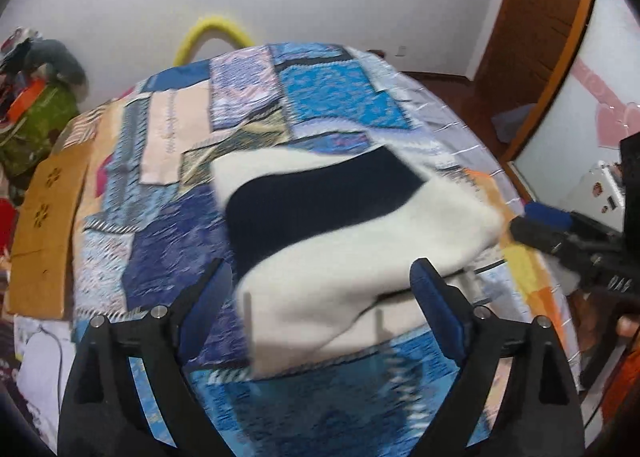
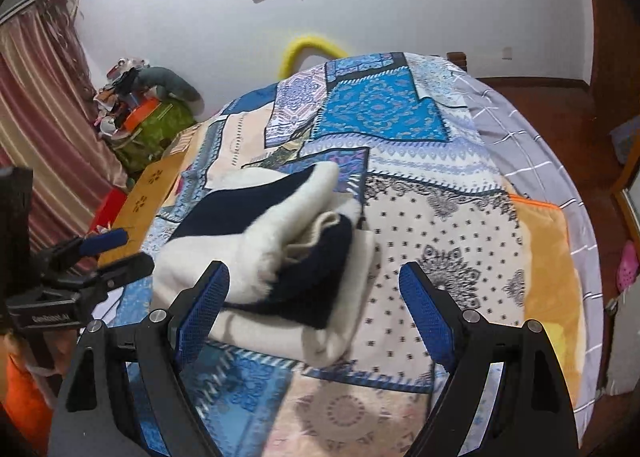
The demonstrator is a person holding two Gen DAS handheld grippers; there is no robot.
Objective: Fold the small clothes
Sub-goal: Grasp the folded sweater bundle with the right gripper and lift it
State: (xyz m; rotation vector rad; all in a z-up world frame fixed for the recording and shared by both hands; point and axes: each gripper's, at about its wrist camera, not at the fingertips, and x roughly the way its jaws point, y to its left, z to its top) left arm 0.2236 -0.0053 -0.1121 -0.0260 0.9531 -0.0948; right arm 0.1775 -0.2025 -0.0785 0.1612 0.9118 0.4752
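Observation:
A folded white and dark navy fuzzy garment [image 1: 340,233] lies on the patchwork bedspread [image 1: 328,97]. My left gripper [image 1: 322,277] is open, its fingers either side of the garment's near edge, holding nothing. The right gripper [image 1: 536,221] shows at the garment's right end in the left wrist view. In the right wrist view the garment [image 2: 280,253] is a thick folded bundle. My right gripper [image 2: 314,281] is open, just in front of its right part. The left gripper [image 2: 116,253] shows at the bundle's left side, open.
A yellow curved pad [image 1: 212,33] stands at the bed's far edge. A cardboard sheet [image 1: 44,225] lies at the bed's left side. A cluttered pile on green cloth [image 2: 152,109] sits by the striped curtain [image 2: 44,129]. A wooden door [image 1: 536,13] is at the right.

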